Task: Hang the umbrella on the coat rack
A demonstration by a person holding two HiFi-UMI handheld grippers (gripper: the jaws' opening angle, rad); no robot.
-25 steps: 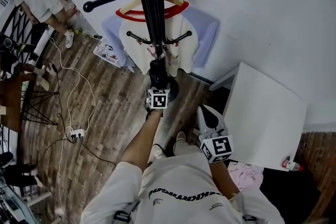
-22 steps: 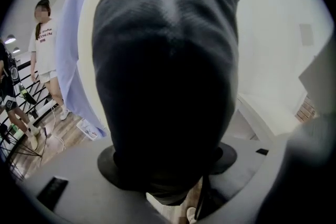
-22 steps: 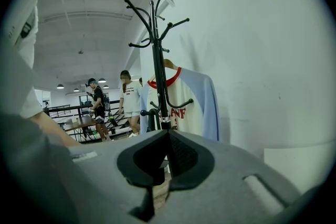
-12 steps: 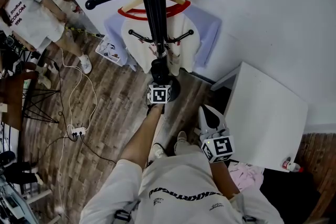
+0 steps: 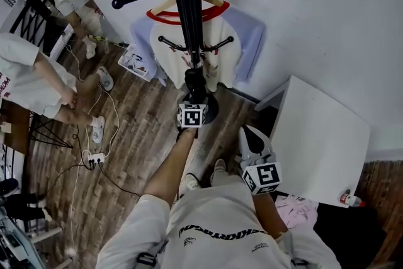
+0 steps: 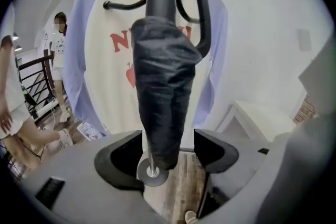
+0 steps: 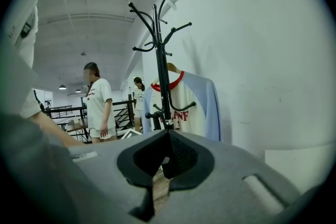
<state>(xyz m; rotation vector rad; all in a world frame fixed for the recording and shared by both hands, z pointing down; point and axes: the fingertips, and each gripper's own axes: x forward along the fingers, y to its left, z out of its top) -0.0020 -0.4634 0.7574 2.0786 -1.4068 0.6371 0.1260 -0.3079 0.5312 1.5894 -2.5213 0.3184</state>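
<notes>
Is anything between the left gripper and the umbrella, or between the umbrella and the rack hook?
Nothing visible. The umbrella already appears to hang by its handle from the coat rack. Its lower end is between the left gripper's jaws, which have just been opening and stand clear of it. The shirt hangs behind it.

Red print on the hanging shirt (image 6: 100,86) shows a clear "N"; the remaining letters cannot be read.

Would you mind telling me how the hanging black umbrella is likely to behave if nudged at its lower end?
The umbrella hangs by its curved handle alone, so it would probably swing freely. Its folded fabric looks loose and wrinkled, likely soft around a stiff shaft. The round tip seems smooth, perhaps slippery.
</notes>
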